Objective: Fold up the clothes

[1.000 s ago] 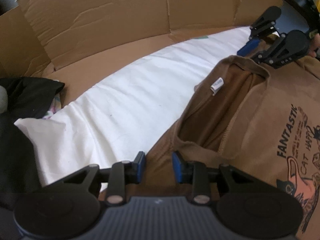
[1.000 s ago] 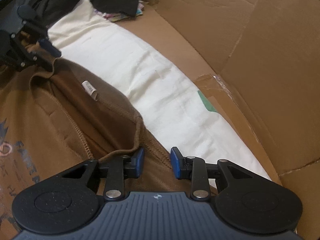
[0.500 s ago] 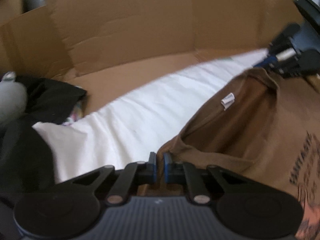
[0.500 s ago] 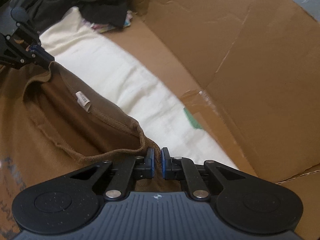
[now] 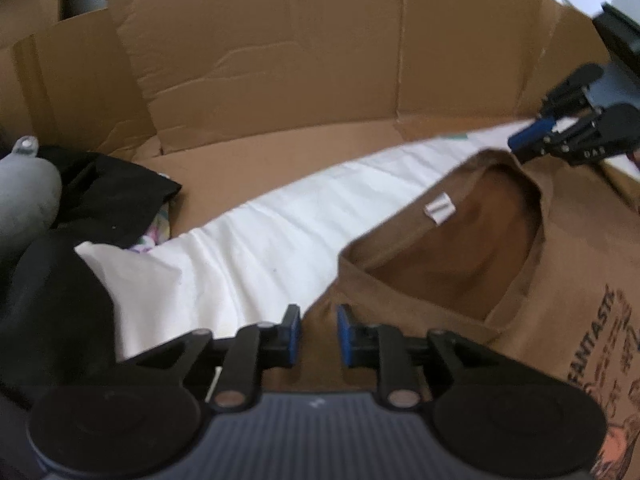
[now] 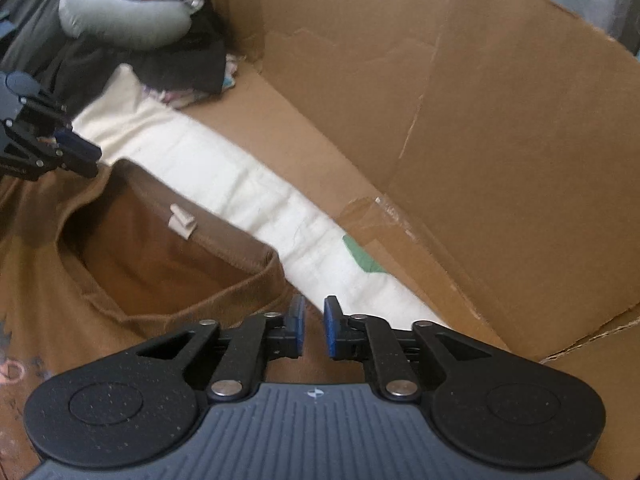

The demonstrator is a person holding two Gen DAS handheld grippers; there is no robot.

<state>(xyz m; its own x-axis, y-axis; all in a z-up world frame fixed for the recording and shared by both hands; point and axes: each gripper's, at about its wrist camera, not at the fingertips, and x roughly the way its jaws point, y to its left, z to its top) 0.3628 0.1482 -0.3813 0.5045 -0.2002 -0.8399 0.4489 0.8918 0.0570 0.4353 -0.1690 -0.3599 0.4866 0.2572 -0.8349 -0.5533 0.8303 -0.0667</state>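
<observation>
A brown T-shirt (image 5: 560, 280) with a printed front lies collar-open on a white cloth (image 5: 260, 248); a white label (image 5: 439, 209) hangs at its neck. My left gripper (image 5: 318, 334) is at the shirt's left shoulder edge. Its jaws are opening, with brown fabric in the gap and the pads not pressing it. My right gripper (image 6: 312, 326) is at the other shoulder of the T-shirt (image 6: 40, 280), its jaws also opening over fabric. Each view shows the other gripper at the far collar corner: the right gripper (image 5: 532, 142) and the left gripper (image 6: 80, 152).
Tall cardboard walls (image 5: 320, 60) ring the far side and the right (image 6: 480, 140). A pile of black clothes (image 5: 112, 200) and a grey neck pillow (image 6: 120, 20) lie at the left end of the white cloth (image 6: 224, 176). Green tape (image 6: 360, 256) marks the cardboard floor.
Both grippers' jaws closed on the shirt's shoulders half a second ago and now stand apart again. Both views have tilted slightly, and the collar looks more stretched.
</observation>
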